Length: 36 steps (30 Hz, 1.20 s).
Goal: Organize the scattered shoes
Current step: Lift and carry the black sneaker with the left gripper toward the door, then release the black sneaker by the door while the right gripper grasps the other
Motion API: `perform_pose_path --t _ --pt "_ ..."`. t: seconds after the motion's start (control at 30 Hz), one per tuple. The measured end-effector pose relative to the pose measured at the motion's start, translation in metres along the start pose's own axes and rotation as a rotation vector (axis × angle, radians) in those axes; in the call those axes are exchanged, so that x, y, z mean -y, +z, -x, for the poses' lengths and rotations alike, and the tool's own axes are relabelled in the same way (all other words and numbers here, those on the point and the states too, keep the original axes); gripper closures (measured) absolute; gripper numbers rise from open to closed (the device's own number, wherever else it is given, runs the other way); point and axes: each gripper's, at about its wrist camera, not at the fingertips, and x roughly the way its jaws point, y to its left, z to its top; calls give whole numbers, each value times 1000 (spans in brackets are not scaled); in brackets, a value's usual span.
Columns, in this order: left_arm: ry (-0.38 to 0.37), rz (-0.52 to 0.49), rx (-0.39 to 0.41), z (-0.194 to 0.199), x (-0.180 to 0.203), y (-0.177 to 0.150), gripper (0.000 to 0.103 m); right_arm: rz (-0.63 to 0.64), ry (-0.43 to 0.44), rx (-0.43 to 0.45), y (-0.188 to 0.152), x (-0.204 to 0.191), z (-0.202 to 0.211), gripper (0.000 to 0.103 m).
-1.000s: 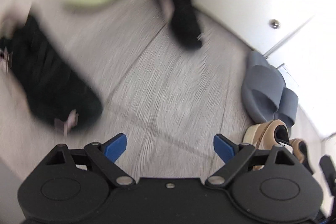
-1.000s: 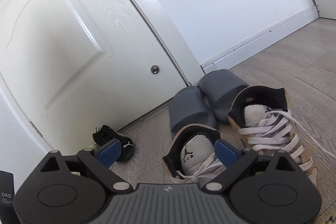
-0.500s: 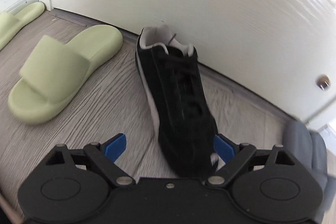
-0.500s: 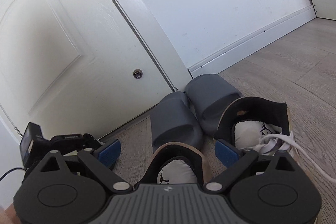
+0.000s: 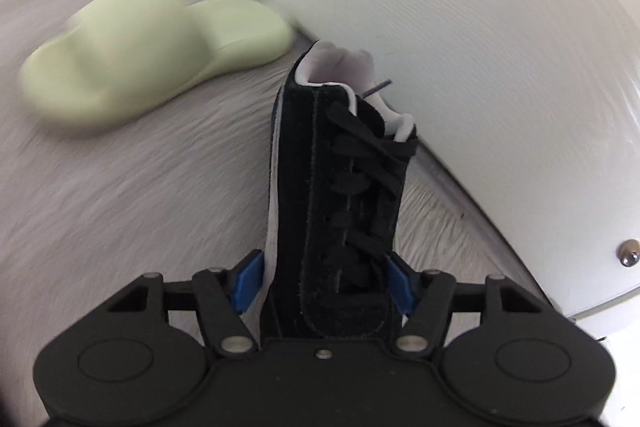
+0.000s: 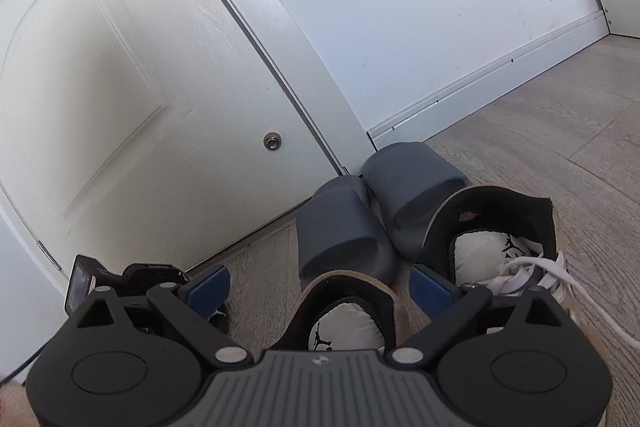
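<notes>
Left gripper (image 5: 324,277) has its jaws clamped on the toe end of the black sneaker (image 5: 340,195), blue pads pressed to both sides; the shoe runs up the frame centre w/ its heel near the white door (image 5: 500,47). Whether it is lifted or on the floor can't be told; the blur suggests motion. Two green slides (image 5: 152,55) lie upper left, one just beside the sneaker's heel, the other further off at the top edge.

Right gripper (image 6: 320,287) has jaws wide apart, holding nothing, hovering over the near tan high-top (image 6: 348,311) at lower centre. Its mate (image 6: 492,239) sits right of it, laces trailing to the lower right. Grey slides (image 6: 348,231) are paired side by side against the door and baseboard, centre frame. The left gripper body shows at lower left of this view.

Step in hand, prob.: carry the black sneaker to a spot along the door/wall, in line w/ the sorted pairs. To do it well: keep the squeeze firm, since a toe-only hold lets the heel sag or swing; move low and slow; set it sole-flat, parallel to the neighbours, w/o bumping the green slide. Release only once the sole rests on the floor. The matching black shoe isn't in view, so placement should leave room for it.
</notes>
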Motion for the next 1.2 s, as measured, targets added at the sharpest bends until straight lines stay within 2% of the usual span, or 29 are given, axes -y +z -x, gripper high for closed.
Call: perform_pose_path --t 0.1,0.17,0.23,0.3,0.4,0.5,0.57,0.63,0.73,0.83,0.9,0.93,1.0,1.03,1.07,1.1,1.13,1.2 --pt "4 100 -35 38 -27 -41 36 -4 6 20 3 0 5 7" --pt "5 126 -74 59 -38 -69 33 -17 9 31 5 1 9 7" --pt "-21 130 -134 73 -50 -95 30 -35 10 41 7 4 13 6" --pt "-30 81 -188 88 -56 -114 29 -53 6 50 8 7 18 7" --pt "-48 63 -250 103 -68 -116 28 -65 11 53 8 8 22 6" --pt "-96 21 -247 125 -78 -101 28 -33 41 41 6 3 23 6" --pt "-130 -89 -190 154 -83 -84 28 18 67 28 4 -6 22 6" --pt "-146 -215 -122 180 -89 -73 28 128 112 11 -2 -23 23 6" --pt "-140 -387 -11 218 -107 -57 25 280 165 -14 -17 -49 24 7" --pt "-115 -469 73 247 -135 -45 20 395 209 -69 -37 -71 22 7" --pt "-61 -489 137 267 -168 -33 20 476 224 -116 -52 -87 20 7" --pt "-32 -492 161 274 -179 -29 19 516 224 -133 -59 -94 19 7" --pt "44 -493 272 292 -221 -27 16 589 221 -173 -72 -107 13 6" --pt "59 -483 301 295 -232 -24 15 616 217 -198 -79 -113 9 6" --pt "55 -409 318 299 -249 -19 15 643 212 -223 -86 -119 5 5" --pt "21 -283 300 301 -268 -10 15 668 204 -245 -93 -125 1 5" --pt "-12 -205 285 301 -279 -4 15 688 192 -259 -99 -129 -3 5" --pt "-57 -111 271 300 -291 8 15 751 160 -267 -109 -139 -9 4"
